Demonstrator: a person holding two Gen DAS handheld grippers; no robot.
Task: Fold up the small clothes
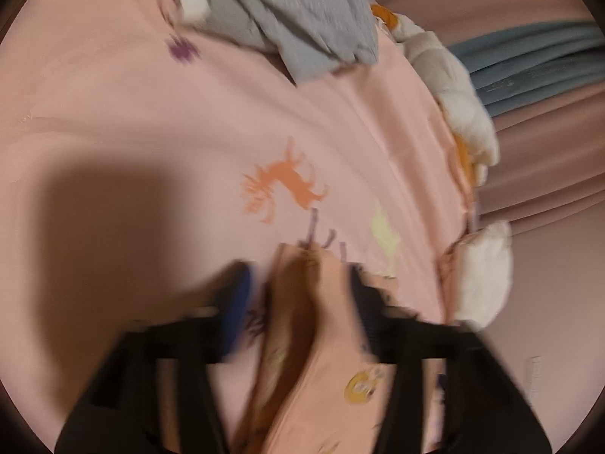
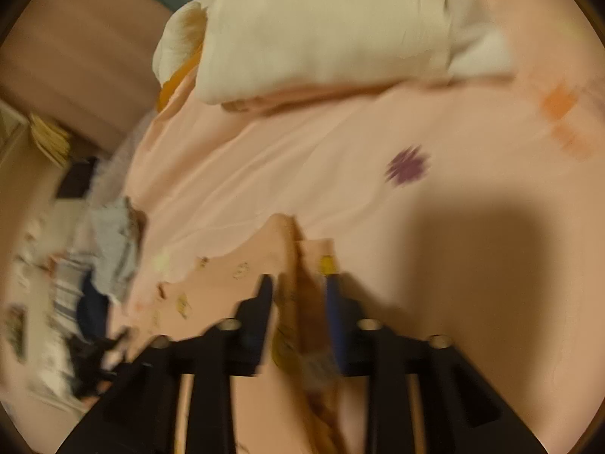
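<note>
A small peach garment [image 1: 321, 325] with little yellow prints is pinched between the fingers of my left gripper [image 1: 298, 283], held above a pink printed bedsheet [image 1: 159, 106]. The same garment [image 2: 298, 295] is gripped by my right gripper [image 2: 298, 283], and its lower part spreads left over the sheet. Both views are blurred by motion. A grey garment [image 1: 302, 19] lies crumpled at the far end of the sheet in the left wrist view.
White folded cloth [image 2: 321, 26] lies at the far side of the bed, also along the right edge in the left wrist view [image 1: 453, 87]. A heap of mixed clothes [image 2: 94, 272] sits at the left. Pink curtains [image 1: 548, 151] hang beyond the bed.
</note>
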